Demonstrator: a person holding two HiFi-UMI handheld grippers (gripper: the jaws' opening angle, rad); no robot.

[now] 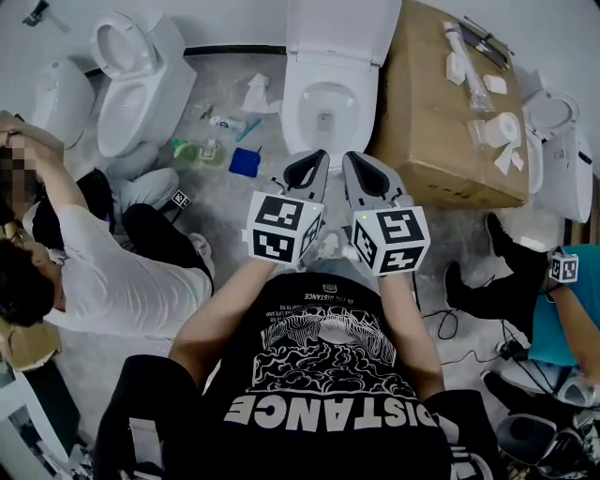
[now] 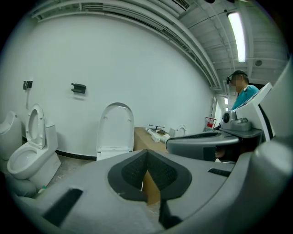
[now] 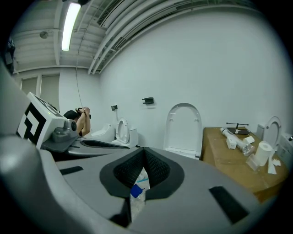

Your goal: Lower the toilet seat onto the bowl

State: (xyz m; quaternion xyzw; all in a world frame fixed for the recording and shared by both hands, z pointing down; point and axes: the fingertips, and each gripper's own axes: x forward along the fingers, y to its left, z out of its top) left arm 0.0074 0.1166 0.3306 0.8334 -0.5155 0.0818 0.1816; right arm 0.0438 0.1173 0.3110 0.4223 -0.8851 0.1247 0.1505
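Observation:
The white toilet (image 1: pixel 328 105) stands straight ahead of me against the wall, its bowl uncovered. Its seat and lid (image 1: pixel 342 28) stand upright against the wall; they show as a tall white arch in the left gripper view (image 2: pixel 116 127) and in the right gripper view (image 3: pixel 184 124). My left gripper (image 1: pixel 314 159) and right gripper (image 1: pixel 357 161) hover side by side just in front of the bowl, short of it. Both are shut, pads together, with nothing between them (image 2: pixel 146 161) (image 3: pixel 144 158).
A large cardboard box (image 1: pixel 441 112) with pipe parts and paper rolls stands right of the toilet. Two other toilets (image 1: pixel 131 84) stand at the left. A person (image 1: pixel 122 272) sits on the floor at the left, another (image 1: pixel 562 309) at the right. A blue object (image 1: pixel 246 161) and scraps lie on the floor.

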